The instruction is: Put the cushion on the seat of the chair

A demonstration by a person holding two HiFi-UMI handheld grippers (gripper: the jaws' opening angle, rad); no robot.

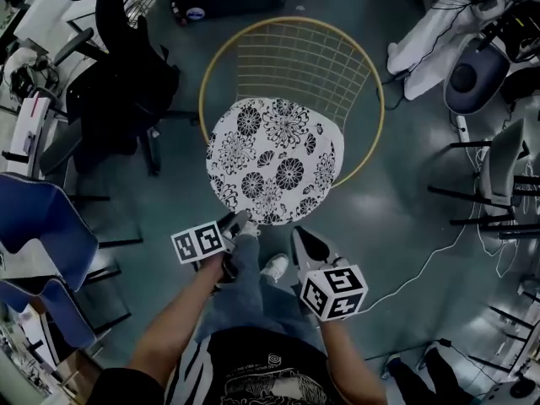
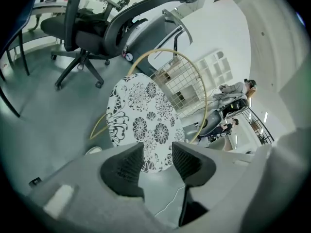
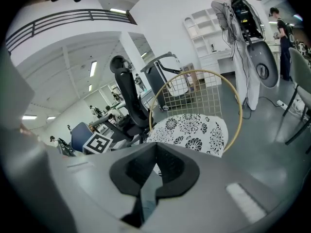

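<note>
Cushion down: the round white cushion with the black flower print (image 1: 274, 160) is seen lying flat on the seat of the gold wire chair with the hooped mesh back (image 1: 291, 62), and the seat is covered by it. The left gripper (image 2: 158, 153) is held with its jaws spread wide and nothing is gripped. The near edge of the cushion is framed in the gap between the black ribbed pads (image 2: 127, 165), just ahead of the tips, and neither pad is pressed on it. The gold hoop is seen rising beyond the cushion, further out along the line of the jaws.

The right gripper (image 3: 156, 148) is clenched, tips met, with nothing caught between them. Ahead of it and a little to the right of its tips the cushion is seen lying on the seat, apart from the jaws. The marker cube (image 3: 99, 142) of the left gripper shows just to the left of the right gripper's jaws. A black office chair (image 1: 126, 74) stands on the grey floor (image 1: 396, 218), off to the left of the left gripper and well apart from it. Blue jeans (image 1: 245, 289) and a white shoe (image 1: 274, 266) are seen behind and between the two grippers.
</note>
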